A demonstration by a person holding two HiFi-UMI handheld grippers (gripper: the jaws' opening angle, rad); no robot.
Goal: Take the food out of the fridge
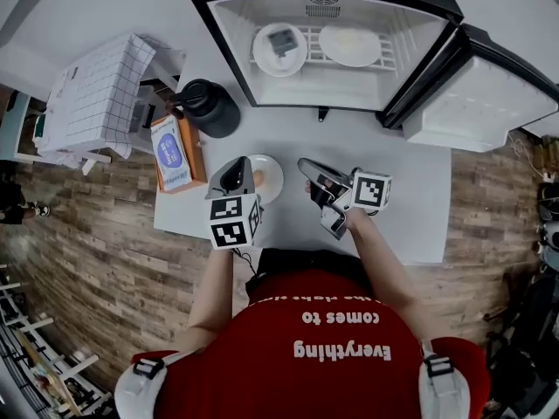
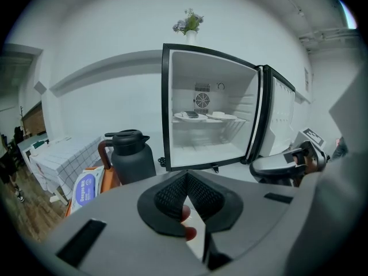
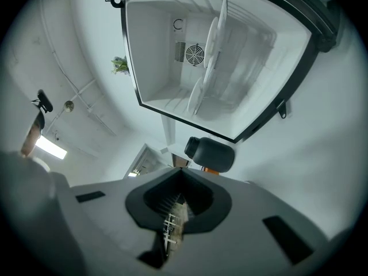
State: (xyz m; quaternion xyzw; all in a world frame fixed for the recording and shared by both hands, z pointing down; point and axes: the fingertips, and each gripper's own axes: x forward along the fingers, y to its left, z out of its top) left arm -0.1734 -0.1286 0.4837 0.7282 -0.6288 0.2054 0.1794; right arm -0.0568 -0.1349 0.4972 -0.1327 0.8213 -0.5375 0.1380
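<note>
The open mini fridge stands at the far end of the white table. On its wire shelf lie two white plates: the left plate carries something dark, the right plate something pale. A third plate with orange-red food rests on the table. My left gripper hovers shut over that plate's left rim; the food shows through the gap under the jaws. My right gripper is shut and empty, aimed level at the fridge.
A black jug stands left of the fridge. Beside it is an orange box with a blue pack. The fridge door swings out to the right. A checked cloth covers a side table at the far left.
</note>
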